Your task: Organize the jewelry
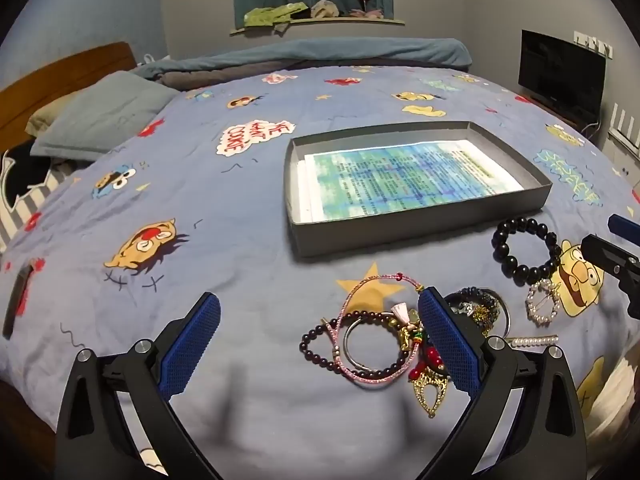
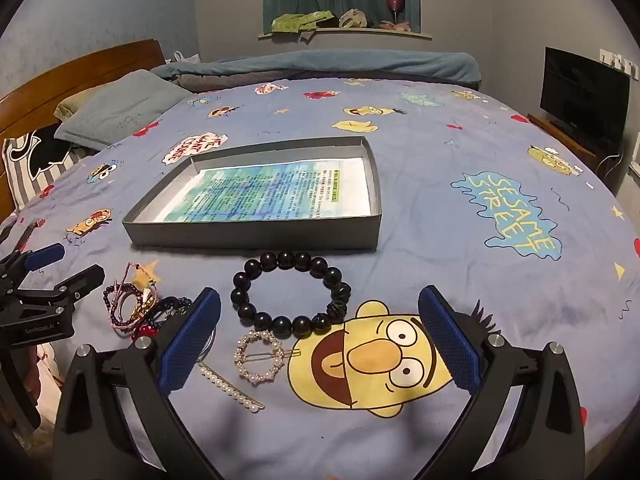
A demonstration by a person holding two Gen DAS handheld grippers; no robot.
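A shallow grey box (image 1: pixel 400 224) (image 2: pixel 256 236) lined with printed paper lies on the bed. In front of it lies a black bead bracelet (image 1: pixel 520 270) (image 2: pixel 256 314). A round pearl clip (image 1: pixel 540 318) (image 2: pixel 258 376), a pearl bar clip (image 2: pixel 230 386) and a tangle of bracelets and charms (image 1: pixel 360 360) (image 2: pixel 132 308) lie nearby. My left gripper (image 1: pixel 320 344) is open and empty, low over the tangle. My right gripper (image 2: pixel 320 344) is open and empty, just short of the black bracelet.
The bed has a blue cartoon-print sheet (image 2: pixel 480 280). Pillows (image 1: pixel 104 116) and a wooden headboard (image 1: pixel 60 76) are at the far left. A dark screen (image 2: pixel 584 96) stands at the right. A dark flat object (image 1: pixel 16 304) lies at the left edge.
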